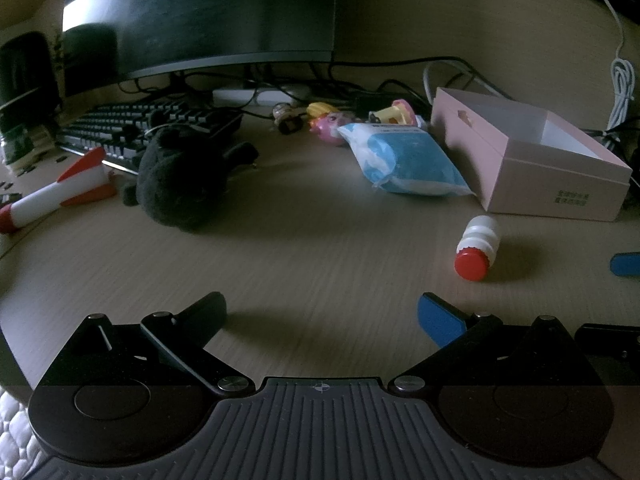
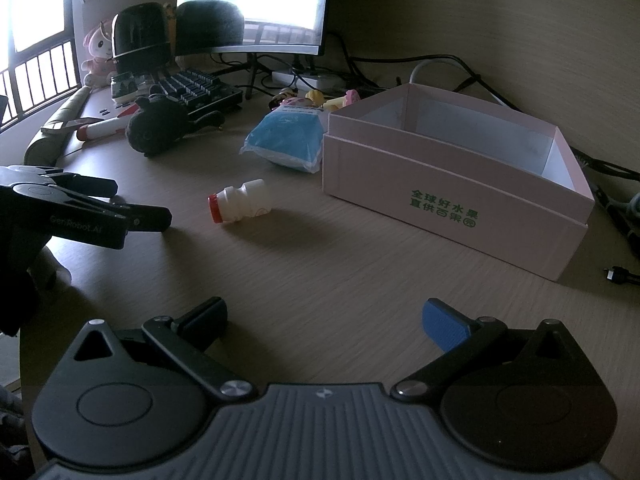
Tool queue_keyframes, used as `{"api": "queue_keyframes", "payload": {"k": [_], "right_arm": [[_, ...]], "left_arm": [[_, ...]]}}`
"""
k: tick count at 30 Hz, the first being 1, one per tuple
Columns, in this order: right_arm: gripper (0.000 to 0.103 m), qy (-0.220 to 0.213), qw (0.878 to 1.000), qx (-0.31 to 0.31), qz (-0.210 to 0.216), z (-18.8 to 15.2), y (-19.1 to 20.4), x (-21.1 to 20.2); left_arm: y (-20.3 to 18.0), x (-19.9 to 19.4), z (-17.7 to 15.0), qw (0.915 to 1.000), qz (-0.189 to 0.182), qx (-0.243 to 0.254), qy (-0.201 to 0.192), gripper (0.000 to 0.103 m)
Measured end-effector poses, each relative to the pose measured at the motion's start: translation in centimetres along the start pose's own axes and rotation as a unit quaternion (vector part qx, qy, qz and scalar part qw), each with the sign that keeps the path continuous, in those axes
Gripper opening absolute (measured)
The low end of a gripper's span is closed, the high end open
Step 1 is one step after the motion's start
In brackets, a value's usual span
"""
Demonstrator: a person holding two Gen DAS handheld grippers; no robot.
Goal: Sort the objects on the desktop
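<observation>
A small white bottle with a red cap [image 1: 478,248] [image 2: 240,202] lies on its side on the wooden desk. Behind it stands an open pink box [image 1: 560,188] [image 2: 400,168] with green print. A blue-and-white soft pack [image 1: 404,160] [image 2: 286,140] rests against the box's left side. A black plush toy [image 1: 180,176] [image 2: 160,128] and a red-and-white rocket [image 1: 60,192] [image 2: 104,126] lie further left. My left gripper [image 1: 324,316] [image 2: 140,202] is open, left of the bottle and short of it. My right gripper [image 2: 326,320] is open over bare desk in front of the box.
Several small figurines [image 1: 332,124] [image 2: 316,98] sit behind the soft pack. A keyboard [image 1: 148,128] [image 2: 200,88] and a monitor [image 1: 200,12] [image 2: 256,4] fill the back left. Cables [image 1: 620,80] trail behind the box, and a loose plug [image 2: 618,276] lies right of it.
</observation>
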State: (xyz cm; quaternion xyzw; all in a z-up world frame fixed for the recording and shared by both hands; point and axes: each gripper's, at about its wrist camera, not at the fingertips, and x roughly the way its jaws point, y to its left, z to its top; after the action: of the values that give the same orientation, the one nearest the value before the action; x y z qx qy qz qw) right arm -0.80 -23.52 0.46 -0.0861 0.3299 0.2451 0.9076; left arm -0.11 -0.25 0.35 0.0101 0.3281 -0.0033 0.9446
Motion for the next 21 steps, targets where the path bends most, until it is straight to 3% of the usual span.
{"api": "queue_keyframes", "payload": {"k": [16, 21], "right_arm": [[0.103, 0.000, 1.000, 0.001, -0.002, 0.03, 0.04, 0.10], [0.103, 0.000, 1.000, 0.016, -0.019, 0.30, 0.56, 0.25]], "left_arm": [[0.00, -0.01, -0.02, 1.0000, 0.000, 0.000, 0.000, 0.103], [0.00, 0.02, -0.05, 1.0000, -0.001, 0.000, 0.000, 0.103]]}}
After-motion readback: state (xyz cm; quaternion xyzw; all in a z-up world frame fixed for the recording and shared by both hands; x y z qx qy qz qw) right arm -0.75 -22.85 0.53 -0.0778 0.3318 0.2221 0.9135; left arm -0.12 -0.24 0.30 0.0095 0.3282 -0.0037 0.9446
